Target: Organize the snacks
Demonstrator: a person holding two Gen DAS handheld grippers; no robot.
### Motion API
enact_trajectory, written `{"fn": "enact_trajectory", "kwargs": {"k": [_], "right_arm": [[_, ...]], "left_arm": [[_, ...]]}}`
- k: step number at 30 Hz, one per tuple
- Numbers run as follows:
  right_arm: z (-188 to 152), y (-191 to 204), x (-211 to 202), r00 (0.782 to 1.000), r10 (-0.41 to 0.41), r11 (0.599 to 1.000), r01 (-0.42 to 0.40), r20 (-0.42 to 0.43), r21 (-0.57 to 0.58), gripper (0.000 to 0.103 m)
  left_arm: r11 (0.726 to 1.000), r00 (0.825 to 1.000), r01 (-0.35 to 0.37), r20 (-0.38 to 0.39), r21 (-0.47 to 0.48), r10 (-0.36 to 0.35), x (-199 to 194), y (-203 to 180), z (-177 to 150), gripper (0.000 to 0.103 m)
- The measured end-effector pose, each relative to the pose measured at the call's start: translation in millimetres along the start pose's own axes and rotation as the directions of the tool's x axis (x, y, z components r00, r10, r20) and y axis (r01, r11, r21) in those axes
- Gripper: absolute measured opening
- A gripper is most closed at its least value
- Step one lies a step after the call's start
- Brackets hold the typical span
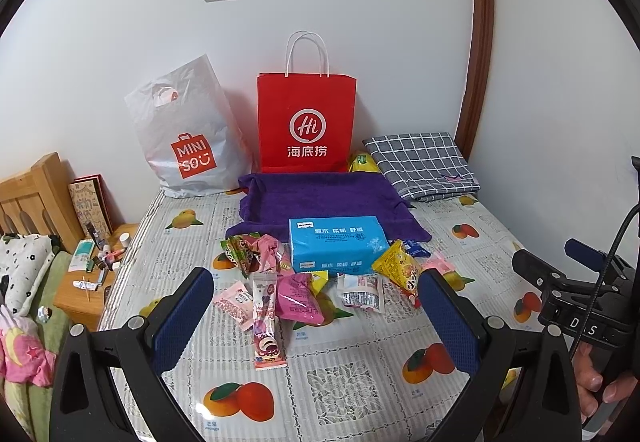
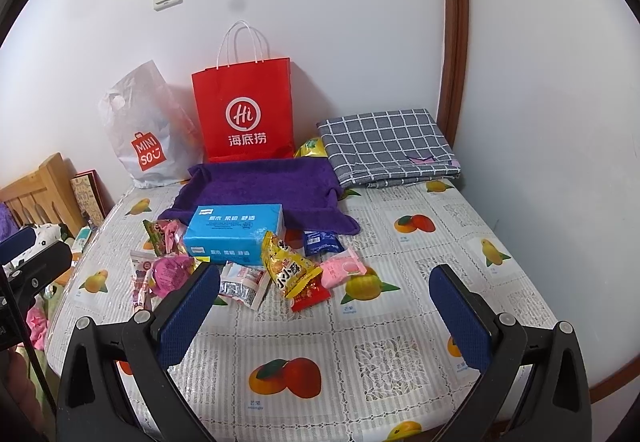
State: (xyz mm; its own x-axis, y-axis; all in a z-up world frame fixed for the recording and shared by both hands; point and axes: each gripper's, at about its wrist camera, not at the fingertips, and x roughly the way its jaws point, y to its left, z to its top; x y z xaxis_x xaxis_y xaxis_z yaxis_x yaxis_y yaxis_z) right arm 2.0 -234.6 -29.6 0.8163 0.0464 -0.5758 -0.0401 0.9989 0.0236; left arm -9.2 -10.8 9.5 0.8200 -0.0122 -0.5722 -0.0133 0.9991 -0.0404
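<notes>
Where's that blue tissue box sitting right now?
In both views the blue rectangular tissue box lies mid-table on the front edge of the purple towel, with snack packets scattered just in front of it.

The snacks lie loose in front of me around a blue tissue box (image 1: pixel 334 244) at the middle of the table (image 1: pixel 352 374): a tall pink packet (image 1: pixel 266 316) lies flat at its 7 o'clock with a magenta pouch (image 1: pixel 299 296) touching it. A yellow bag (image 2: pixel 290 266) tilts over a red packet at the box's 4 o'clock, a pale pink wrapper (image 2: pixel 340 270) just beside it. Green and pink wrappers (image 1: pixel 250 252) bunch at 9 o'clock, and a dark blue packet (image 2: pixel 320 242) lies at 3 o'clock.
</notes>
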Motion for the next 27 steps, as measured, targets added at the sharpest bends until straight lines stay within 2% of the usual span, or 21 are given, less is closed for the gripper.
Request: {"fn": "enact_trajectory", "kwargs": {"k": [27], "right_arm": [[-1.7, 3.4, -0.2, 1.0, 0.003, 1.0, -0.003, 0.003, -0.007, 0.103]], "left_arm": [[1.0, 1.0, -0.002, 0.01, 0.009, 0.002, -3.2, 0.5, 1.8, 0.103]]}}
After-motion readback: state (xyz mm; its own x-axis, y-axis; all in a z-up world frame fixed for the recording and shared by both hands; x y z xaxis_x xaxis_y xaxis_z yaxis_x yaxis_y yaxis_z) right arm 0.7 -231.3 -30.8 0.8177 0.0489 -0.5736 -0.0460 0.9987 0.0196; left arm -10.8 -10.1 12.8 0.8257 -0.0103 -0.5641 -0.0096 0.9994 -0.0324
